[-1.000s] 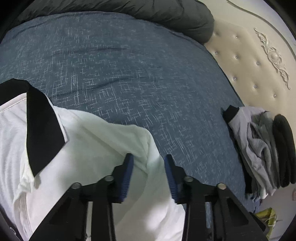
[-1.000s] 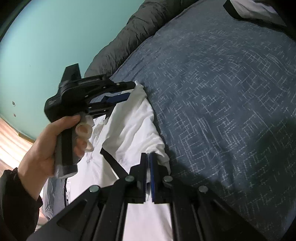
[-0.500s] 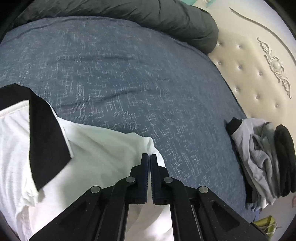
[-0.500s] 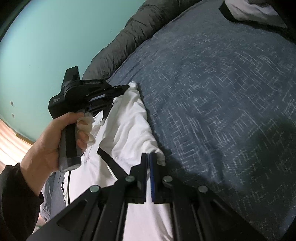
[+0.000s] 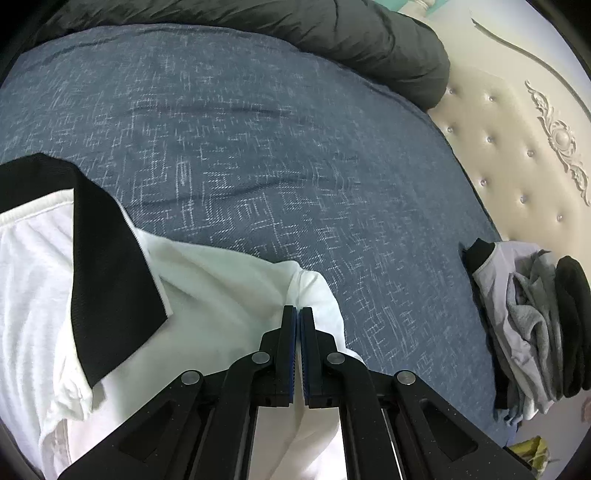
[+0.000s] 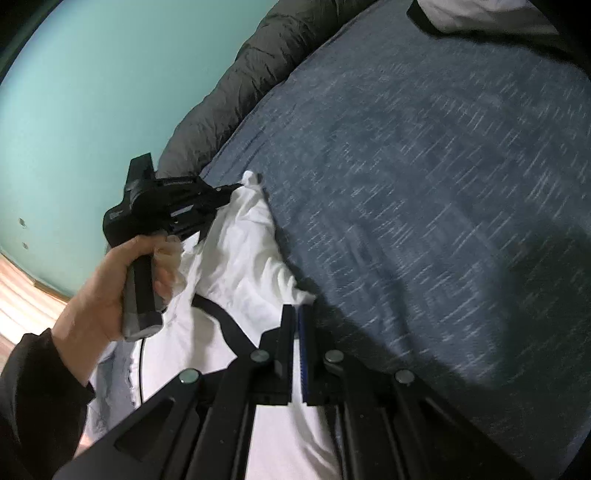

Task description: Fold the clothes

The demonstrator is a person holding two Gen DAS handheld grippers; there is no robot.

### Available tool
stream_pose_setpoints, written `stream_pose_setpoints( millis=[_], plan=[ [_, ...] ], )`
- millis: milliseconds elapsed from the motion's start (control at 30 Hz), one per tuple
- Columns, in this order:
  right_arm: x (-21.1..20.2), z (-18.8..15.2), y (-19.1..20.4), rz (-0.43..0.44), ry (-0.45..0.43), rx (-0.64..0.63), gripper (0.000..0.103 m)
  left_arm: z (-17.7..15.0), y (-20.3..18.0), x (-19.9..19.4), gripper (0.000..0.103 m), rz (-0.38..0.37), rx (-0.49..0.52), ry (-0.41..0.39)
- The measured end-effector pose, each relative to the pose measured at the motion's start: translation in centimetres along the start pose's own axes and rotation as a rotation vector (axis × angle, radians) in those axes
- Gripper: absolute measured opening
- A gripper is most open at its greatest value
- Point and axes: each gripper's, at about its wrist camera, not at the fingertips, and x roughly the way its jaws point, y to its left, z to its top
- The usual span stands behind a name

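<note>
Wide blue bedspread point(image 5: 258, 155) fills the scene, mostly bare, with a dark grey duvet point(image 5: 332, 33) rolled up along its far edge. Off to the right in the left wrist view, a heap of grey and black clothes point(image 5: 532, 332) sits near the cream padded headboard point(image 5: 517, 140), well apart from the action. In the right wrist view a teal wall point(image 6: 92, 92) sits behind the bed and a strip of wooden floor point(image 6: 18, 291) shows low at the left. Nothing lies between the shirt and the open stretch of bedspread.

And here's the white shirt point(image 5: 207, 291), at the near edge of the bed, rumpled, its black collar point(image 5: 107, 280) flopped over the front. The left gripper point(image 5: 297, 314) is pressed together, pinching a bunched bit of white shirt cloth near the shoulder. From the other side you can see a hand point(image 6: 110, 288) in a dark sleeve point(image 6: 33, 391) gripping its handle. The right gripper point(image 6: 297, 314) is squeezed tight too, nipping the shirt's edge lower down, where the fabric point(image 6: 258, 273) crumples into folds against the bedspread.
</note>
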Motion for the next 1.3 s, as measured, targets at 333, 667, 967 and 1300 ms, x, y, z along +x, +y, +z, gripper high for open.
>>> stream_pose_setpoints(
  millis=[333, 667, 967, 1300],
  plan=[
    [-1.1, 1.2, 0.7, 0.007, -0.047, 0.026, 0.005, -2.3, -0.7, -5.0, 0.01, 0.029, 0.09, 0.001],
    [1.6, 0.9, 1.9, -0.037, 0.019, -0.017, 0.034, -8.3, -0.1, -7.2, 0.016, 0.045, 0.152, 0.056],
    [1.7, 0.4, 0.2, -0.005, 0.022, 0.008, 0.003, -10.2, 0.7, -7.7, 0.018, 0.035, 0.135, 0.061],
    [0.3, 0.8, -0.2, -0.046, 0.024, 0.078, 0.005, -11.0, 1.4, -8.2, 0.026, -0.003, 0.112, 0.077]
  ],
)
